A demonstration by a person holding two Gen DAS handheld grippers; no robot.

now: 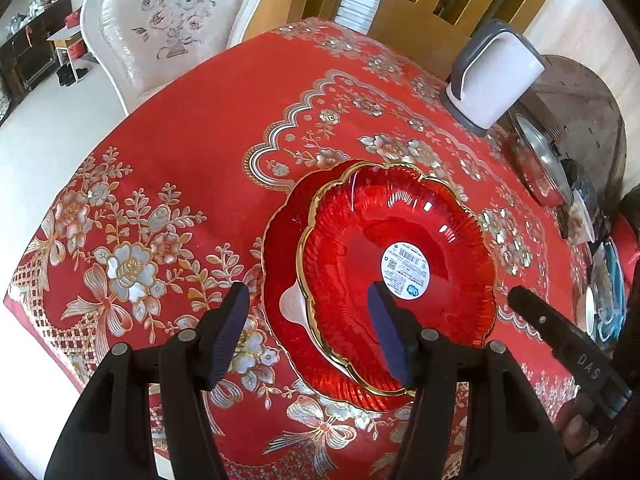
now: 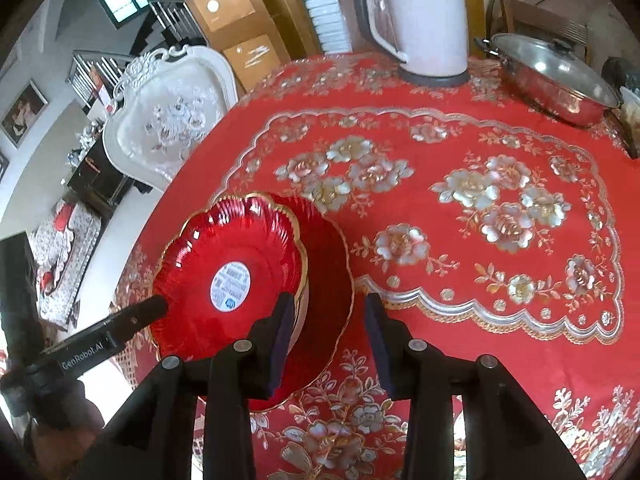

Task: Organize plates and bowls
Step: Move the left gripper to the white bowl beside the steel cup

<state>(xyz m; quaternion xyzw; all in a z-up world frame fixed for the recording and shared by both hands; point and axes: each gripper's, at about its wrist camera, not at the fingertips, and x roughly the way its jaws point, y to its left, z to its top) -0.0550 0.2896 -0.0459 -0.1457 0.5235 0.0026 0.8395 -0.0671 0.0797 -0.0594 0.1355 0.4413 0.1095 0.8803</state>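
Observation:
A red scalloped bowl (image 1: 400,248) with a gold rim and a round white sticker inside rests on a larger red plate (image 1: 280,256) on the red flowered tablecloth. My left gripper (image 1: 308,332) is open: one pad hangs over the bowl's inside, the other stands outside the plate's near edge. In the right wrist view the bowl (image 2: 232,256) and plate (image 2: 332,276) lie at lower left. The right gripper (image 2: 330,344) is open, its left pad at the bowl's rim and its right pad over the cloth. Each gripper's tip (image 1: 520,296) (image 2: 156,306) shows beside the bowl in the other view.
A white electric kettle (image 2: 420,20) and a steel pan with a glass lid (image 2: 560,76) stand at the table's far side. Several more dishes (image 1: 600,300) crowd the right edge. A white upholstered chair (image 1: 172,24) stands behind the table.

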